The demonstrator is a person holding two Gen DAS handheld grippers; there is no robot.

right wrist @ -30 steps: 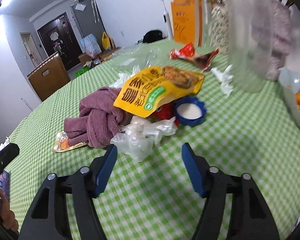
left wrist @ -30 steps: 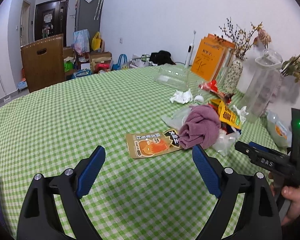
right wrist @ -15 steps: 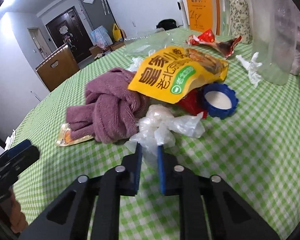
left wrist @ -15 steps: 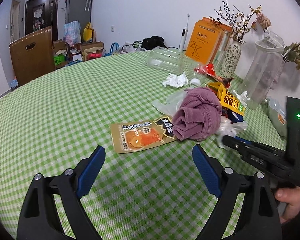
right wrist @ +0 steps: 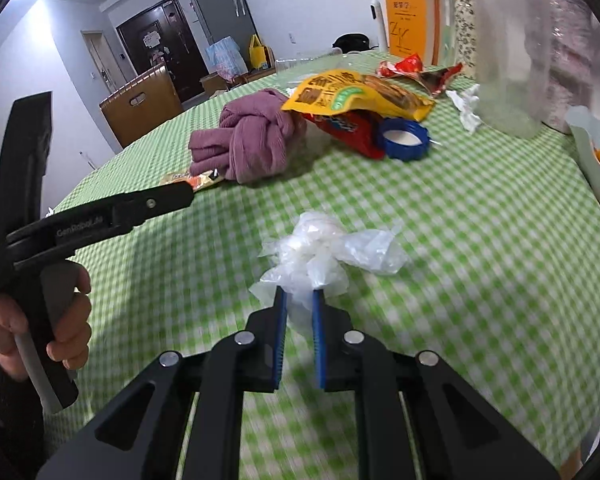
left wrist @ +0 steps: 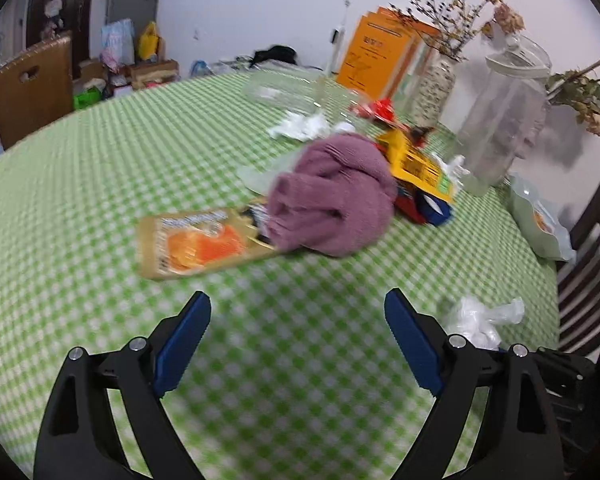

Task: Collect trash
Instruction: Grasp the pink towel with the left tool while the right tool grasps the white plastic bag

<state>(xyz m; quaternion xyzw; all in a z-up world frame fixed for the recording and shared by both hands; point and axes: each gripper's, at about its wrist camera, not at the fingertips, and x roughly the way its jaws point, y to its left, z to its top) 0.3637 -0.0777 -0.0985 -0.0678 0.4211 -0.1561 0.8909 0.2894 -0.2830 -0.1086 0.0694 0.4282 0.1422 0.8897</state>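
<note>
While most of the rubbish lies untouched on the table (right wrist: 500, 264), we have one piece in hand: the right hand-held gripper (right wrist: 299, 300) has just been closing and now pinches the near edge of the crumpled plastic bag (right wrist: 328, 252), which sits between its blue pads, apart from the main heap and nearer to us. The left hand-held gripper (left wrist: 298, 320) stands wide with nothing between its fingers, hovering above the checked cloth just short of the orange snack wrapper (left wrist: 196, 242). That wrapper lies flat with one end tucked under the purple cloth (left wrist: 332, 196). Beyond the cloth we see the yellow snack bag (right wrist: 360, 94) resting over a red packet (right wrist: 348, 130), a blue bottle cap (right wrist: 404, 140) touching that packet, a torn red wrapper (right wrist: 416, 68) farther back, and crumpled white tissues (right wrist: 466, 110) beside the clear jar (right wrist: 508, 48). No bin or collecting bag shows in either view, so we cannot tell where the trash goes. We judge the task barely begun: one piece gripped, none visibly put away, and at least six pieces left to gather.
</note>
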